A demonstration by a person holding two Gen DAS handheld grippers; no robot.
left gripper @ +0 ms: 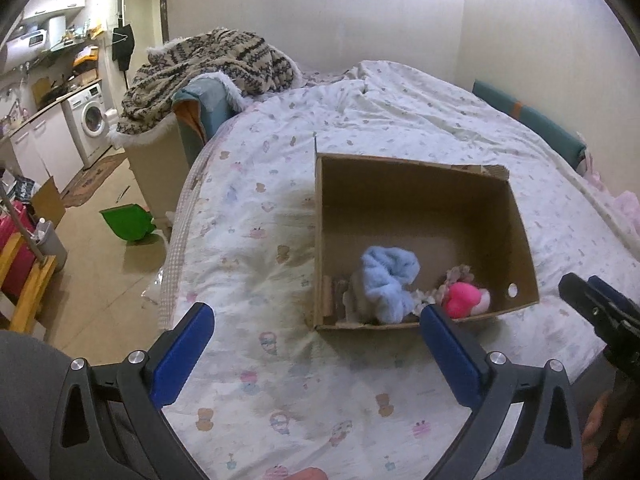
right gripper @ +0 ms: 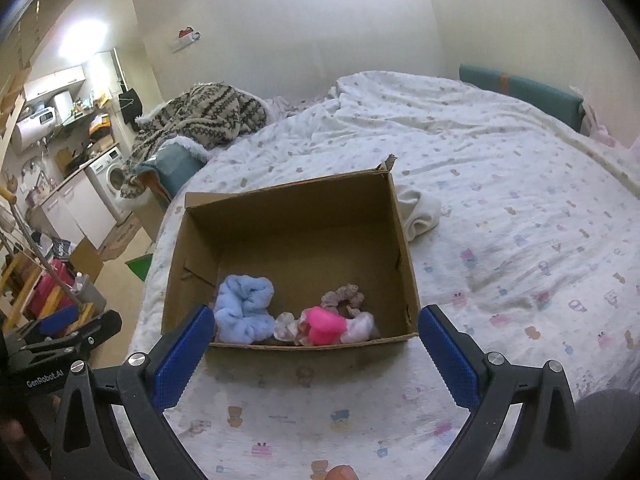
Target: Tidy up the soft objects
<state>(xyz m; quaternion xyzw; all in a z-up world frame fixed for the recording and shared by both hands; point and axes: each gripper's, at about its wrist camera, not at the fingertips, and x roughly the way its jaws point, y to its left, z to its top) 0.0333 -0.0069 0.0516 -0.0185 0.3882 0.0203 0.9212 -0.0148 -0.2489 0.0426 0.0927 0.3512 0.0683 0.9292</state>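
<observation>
An open cardboard box [left gripper: 420, 184] [right gripper: 288, 208] sits on the bed. Inside lie a light blue fluffy cloth [left gripper: 388, 280] [right gripper: 244, 308], a bright pink soft item [left gripper: 464, 298] [right gripper: 324, 324], a mauve scrunchie [right gripper: 344, 296] and pale frilly scrunchies [right gripper: 286, 326]. A cream cloth [right gripper: 418, 212] lies on the bed just right of the box. My left gripper [left gripper: 316, 320] is open and empty in front of the box. My right gripper [right gripper: 316, 322] is open and empty at the box's near wall; it also shows in the left wrist view [left gripper: 592, 304].
The bed [left gripper: 280, 240] [right gripper: 520, 200] has a patterned white quilt. A knitted blanket [left gripper: 208, 68] is piled on a chair at its left. A green dustpan [left gripper: 128, 220] lies on the floor. A washing machine [left gripper: 86, 120] and cabinets stand far left.
</observation>
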